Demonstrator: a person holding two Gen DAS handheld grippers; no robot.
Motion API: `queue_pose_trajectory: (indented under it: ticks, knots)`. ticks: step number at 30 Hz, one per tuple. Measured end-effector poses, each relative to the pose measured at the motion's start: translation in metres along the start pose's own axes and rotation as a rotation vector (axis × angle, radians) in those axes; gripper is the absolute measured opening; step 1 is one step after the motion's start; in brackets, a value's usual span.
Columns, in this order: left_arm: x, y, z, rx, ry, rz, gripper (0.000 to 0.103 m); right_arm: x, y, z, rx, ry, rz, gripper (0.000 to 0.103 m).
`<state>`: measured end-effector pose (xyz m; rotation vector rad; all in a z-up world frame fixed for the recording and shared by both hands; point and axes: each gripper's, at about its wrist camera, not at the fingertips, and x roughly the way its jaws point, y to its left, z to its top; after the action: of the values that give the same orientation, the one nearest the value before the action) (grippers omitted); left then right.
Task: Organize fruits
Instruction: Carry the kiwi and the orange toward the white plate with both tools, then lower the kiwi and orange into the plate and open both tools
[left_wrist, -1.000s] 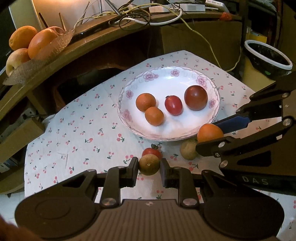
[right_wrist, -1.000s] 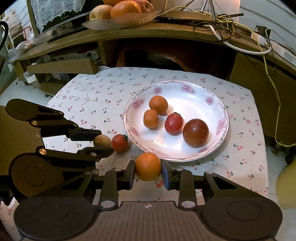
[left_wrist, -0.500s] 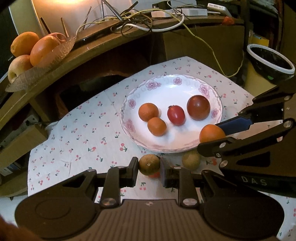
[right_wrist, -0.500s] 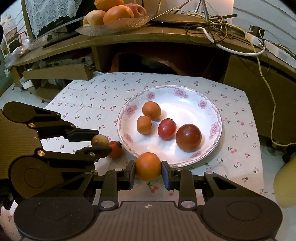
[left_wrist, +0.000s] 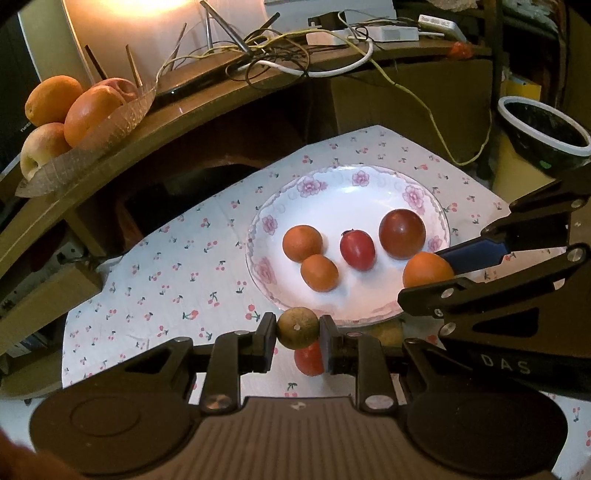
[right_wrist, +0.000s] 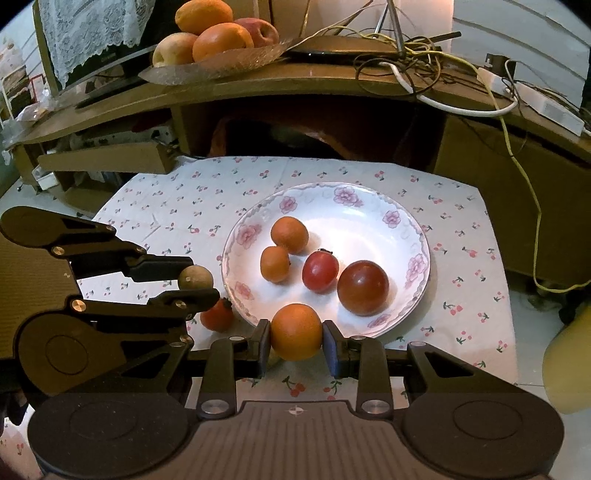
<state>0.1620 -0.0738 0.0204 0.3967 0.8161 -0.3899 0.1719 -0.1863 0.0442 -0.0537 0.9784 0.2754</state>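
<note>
We hold the left claw low over the near edge of the floral plate, its two pads pinched on a brownish-green fruit that hangs clear of the cherry-print tabletop. Below and just behind it a red tomato lies on the cloth, and a pale fruit sits beside it, partly hidden by the claw.

Our right claw reaches in level from the right and grips an orange squarely between its pads, right at the plate's near rim. On the plate rest two small orange fruits, a red tomato and a dark plum-coloured fruit, all close together.

Compared with a second ago, both claws have moved forward and up: the brownish-green fruit has been lifted off the cloth, and it now overlaps the plate's rim in the left wrist view. The orange has advanced from just short of the plate to over its edge. The fruits on the plate have not shifted.
</note>
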Motion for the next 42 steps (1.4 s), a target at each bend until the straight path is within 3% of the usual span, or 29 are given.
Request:
queue_pose_trajectory:
  ticks: [42]
  knots:
    - [0.028, 0.008, 0.032, -0.002, -0.037, 0.056, 0.03, 0.021, -0.017, 0.025, 0.025, -0.047, -0.063, 0.032]
